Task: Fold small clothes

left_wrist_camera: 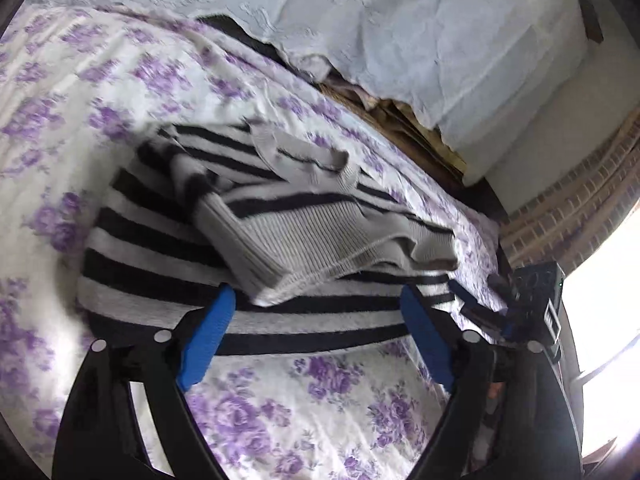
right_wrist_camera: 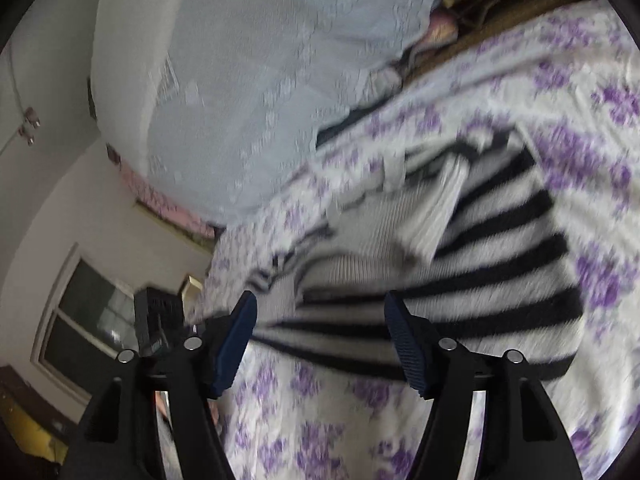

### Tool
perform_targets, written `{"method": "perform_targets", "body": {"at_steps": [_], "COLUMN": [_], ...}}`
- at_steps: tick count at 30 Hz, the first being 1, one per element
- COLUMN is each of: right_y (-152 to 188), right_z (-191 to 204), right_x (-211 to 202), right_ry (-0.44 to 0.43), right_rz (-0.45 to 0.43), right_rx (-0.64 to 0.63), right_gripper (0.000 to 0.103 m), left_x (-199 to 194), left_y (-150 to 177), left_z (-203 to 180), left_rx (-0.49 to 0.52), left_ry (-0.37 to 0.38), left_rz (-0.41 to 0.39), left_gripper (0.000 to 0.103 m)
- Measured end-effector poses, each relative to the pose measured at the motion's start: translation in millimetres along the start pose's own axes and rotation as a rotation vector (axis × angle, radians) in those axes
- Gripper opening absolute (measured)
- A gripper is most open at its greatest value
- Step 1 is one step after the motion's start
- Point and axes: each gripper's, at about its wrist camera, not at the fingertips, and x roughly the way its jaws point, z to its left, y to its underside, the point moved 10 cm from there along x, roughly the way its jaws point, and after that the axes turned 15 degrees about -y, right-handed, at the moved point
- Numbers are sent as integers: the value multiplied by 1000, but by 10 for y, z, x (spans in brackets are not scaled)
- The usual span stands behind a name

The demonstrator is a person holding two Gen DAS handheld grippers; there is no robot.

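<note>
Your black-and-white striped sweater (left_wrist_camera: 256,240) lies partly folded on the purple-flowered bedsheet (left_wrist_camera: 320,408), its grey ribbed hem turned back over the stripes. Your left gripper (left_wrist_camera: 316,320) stands wide apart at its near edge, gripping nothing. Your right gripper (right_wrist_camera: 320,328) is likewise spread and empty. A white lace cover (left_wrist_camera: 400,32) lies beyond.

Fuzzy ribbed knit sweater (left_wrist_camera: 280,232) — smooth cotton bedsheet (left_wrist_camera: 320,400).
</note>
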Motion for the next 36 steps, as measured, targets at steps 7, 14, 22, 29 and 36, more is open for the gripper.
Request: {"method": "perform_targets", "body": {"at_steps": [7,14,22,29,36], "right_y": [-415,-1120,-837,-890,-630], "right_z": [-171,-123,-377,-1130,-292], "right_x": [424,199,284,-173,49], "right_ry": [16,-31,45,80,55], "right_rz": [-9,-300,-219,-378,-249], "right_rx": [28,49,51,276,64], "right_gripper": [67,68,69,31,79], "left_x": [271,125,511,657,324], "left_y": [-751,-1200,-811,-781,-580], "left_z": [124,549,514,767,142], "left_rx": [-43,-236,-31,-33,106], "left_ry": [-120,-170,-381,-405,-329], "left_rz": [-117,-186,-107,-135,-198], "left_gripper": [82,84,90,89,93]}}
